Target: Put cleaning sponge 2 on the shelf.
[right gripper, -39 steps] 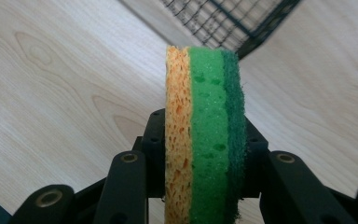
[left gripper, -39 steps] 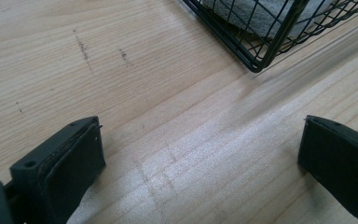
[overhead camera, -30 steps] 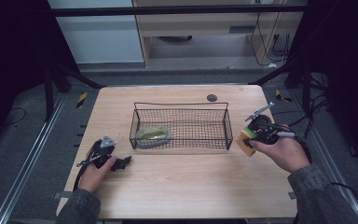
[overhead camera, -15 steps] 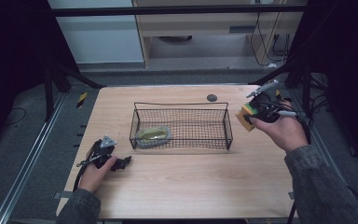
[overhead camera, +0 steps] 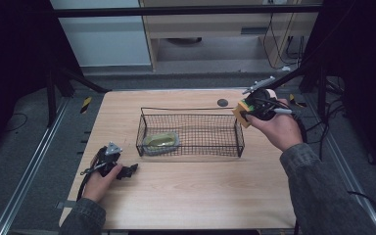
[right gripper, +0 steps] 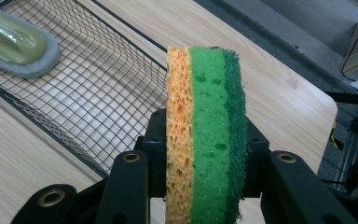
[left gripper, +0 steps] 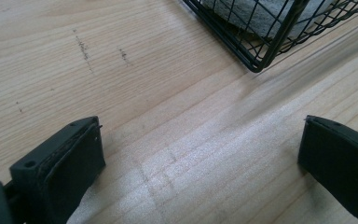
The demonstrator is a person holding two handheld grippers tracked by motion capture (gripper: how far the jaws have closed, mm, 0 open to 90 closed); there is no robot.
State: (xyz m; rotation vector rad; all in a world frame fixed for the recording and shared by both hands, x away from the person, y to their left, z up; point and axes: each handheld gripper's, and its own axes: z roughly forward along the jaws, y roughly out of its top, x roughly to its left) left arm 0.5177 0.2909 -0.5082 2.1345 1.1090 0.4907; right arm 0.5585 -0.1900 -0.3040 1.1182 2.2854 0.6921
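Note:
My right gripper is shut on a sponge with orange, light green and dark green layers, standing on edge between the jaws. It hangs in the air just past the right end of the black wire basket. Inside the basket, at its left end, lies a pale green scrubber on a grey pad, also visible as the scrubber in the right gripper view. My left gripper rests on the wooden table near the basket's front left corner, jaws open with bare wood between them.
A small dark round spot marks the table behind the basket. The wooden table has open room in front of the basket. Metal rails and dark floor flank the table; cables trail at the right.
My right hand has lifted the sponge and carried it up and away, from beside the basket's right front end to above its far right corner. The left hand has stayed put.

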